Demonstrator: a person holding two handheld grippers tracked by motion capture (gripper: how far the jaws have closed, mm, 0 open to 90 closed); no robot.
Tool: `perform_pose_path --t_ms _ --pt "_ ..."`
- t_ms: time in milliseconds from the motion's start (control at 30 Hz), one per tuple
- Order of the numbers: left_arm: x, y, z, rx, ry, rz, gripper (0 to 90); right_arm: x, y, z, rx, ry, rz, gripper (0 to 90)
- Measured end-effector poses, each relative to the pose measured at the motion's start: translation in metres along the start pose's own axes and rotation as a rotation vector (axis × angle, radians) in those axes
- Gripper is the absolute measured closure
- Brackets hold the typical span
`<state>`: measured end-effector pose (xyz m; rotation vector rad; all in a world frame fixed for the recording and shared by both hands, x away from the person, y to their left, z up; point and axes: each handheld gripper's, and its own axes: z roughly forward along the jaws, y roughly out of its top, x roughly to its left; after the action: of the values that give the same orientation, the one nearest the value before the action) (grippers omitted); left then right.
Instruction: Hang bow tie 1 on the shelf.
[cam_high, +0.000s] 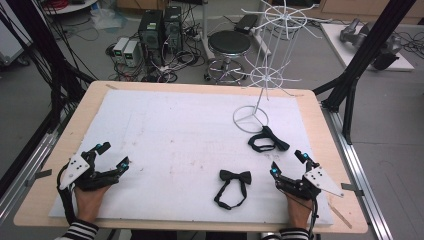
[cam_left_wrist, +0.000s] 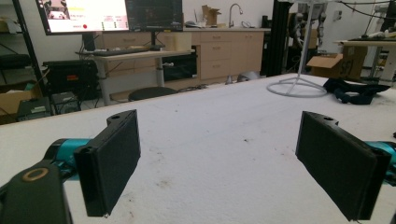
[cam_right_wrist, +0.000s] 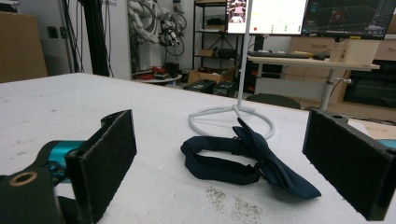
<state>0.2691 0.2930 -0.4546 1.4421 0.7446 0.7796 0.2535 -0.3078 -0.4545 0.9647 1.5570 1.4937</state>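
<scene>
Bow ties: one (cam_high: 234, 186) lies flat on the white sheet (cam_high: 175, 135) near the bench's (cam_high: 100, 92) near edge, centre-right, strap looped toward the near side. Second bow tie (cam_high: 267, 140) sits farther right, just beside the round base of the white wire stand (cam_high: 260, 80). Left gripper (cam_high: 111, 156) rests at near left, fingers (cam_left_wrist: 109, 161) spread, nothing between. Right gripper (cam_high: 288, 161) at near right, fingers (cam_right_wrist: 348, 161) spread, empty, facing the far bow tie (cam_right_wrist: 247, 161).
</scene>
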Motion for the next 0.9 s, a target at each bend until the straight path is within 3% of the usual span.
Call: perform_pose_path --t_ms 100,633,900 --pt "-0.0011 0.0003 0.0002 0.004 0.003 0.015 14.3 0.0000 -0.0001 -0.0005 -0.001 -0.001 0.005 9.0" --pt "-0.0004 0.0000 -0.0003 -0.003 0.010 0.003 14.3 -0.0008 0.0000 -0.0002 -0.002 -0.009 0.010 9.0" --pt "-0.0004 0.0000 -0.0003 -0.004 0.011 0.004 14.3 -0.0002 0.0010 0.0021 0.022 -0.018 0.005 9.0"
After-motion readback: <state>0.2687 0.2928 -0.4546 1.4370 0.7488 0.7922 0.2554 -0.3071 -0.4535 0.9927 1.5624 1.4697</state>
